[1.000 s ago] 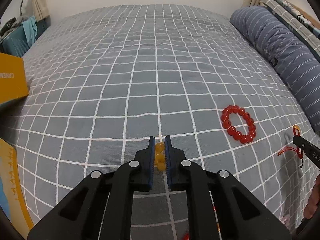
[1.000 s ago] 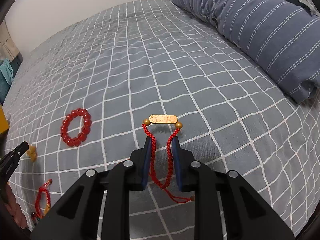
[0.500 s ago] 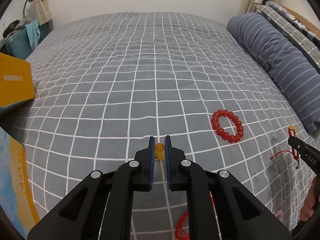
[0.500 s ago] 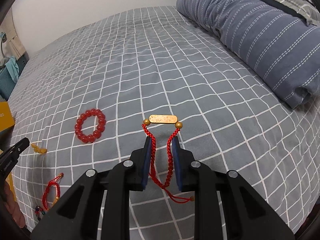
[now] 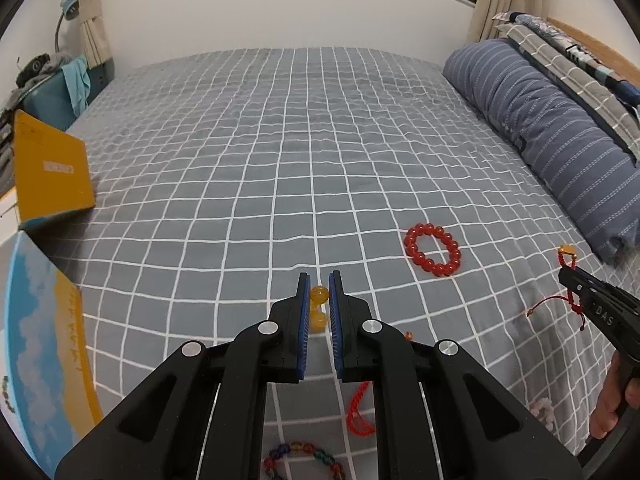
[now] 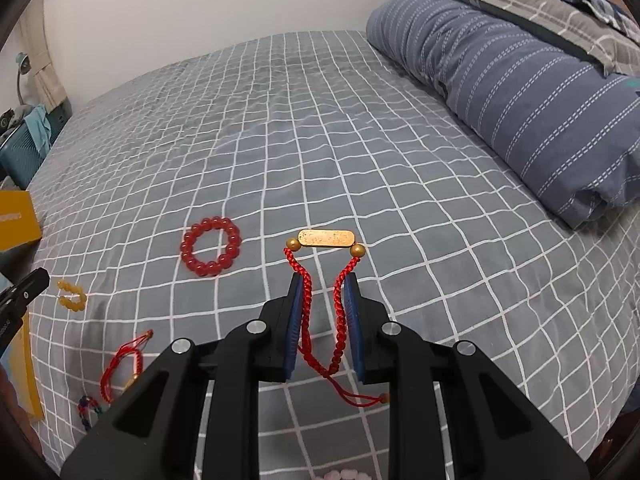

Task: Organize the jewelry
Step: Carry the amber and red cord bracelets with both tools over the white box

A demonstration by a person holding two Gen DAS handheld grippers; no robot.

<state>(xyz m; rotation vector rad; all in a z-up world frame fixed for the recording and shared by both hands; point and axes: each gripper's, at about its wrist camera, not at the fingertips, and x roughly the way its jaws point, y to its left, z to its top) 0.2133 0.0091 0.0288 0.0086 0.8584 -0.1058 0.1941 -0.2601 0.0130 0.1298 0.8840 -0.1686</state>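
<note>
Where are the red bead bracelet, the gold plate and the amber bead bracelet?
red bead bracelet (image 5: 433,250): left wrist view, on its near-right beads.
gold plate (image 6: 326,237): right wrist view, middle of the plate.
amber bead bracelet (image 5: 319,295): left wrist view, top bead between the tongs.

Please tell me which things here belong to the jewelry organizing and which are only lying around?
Belonging to the job:
- amber bead bracelet, held in the left gripper
- red cord bracelet, held in the right gripper
- red bead bracelet
- second red cord bracelet
- multicoloured bead bracelet

Just lying about:
- striped pillow
- yellow box
</note>
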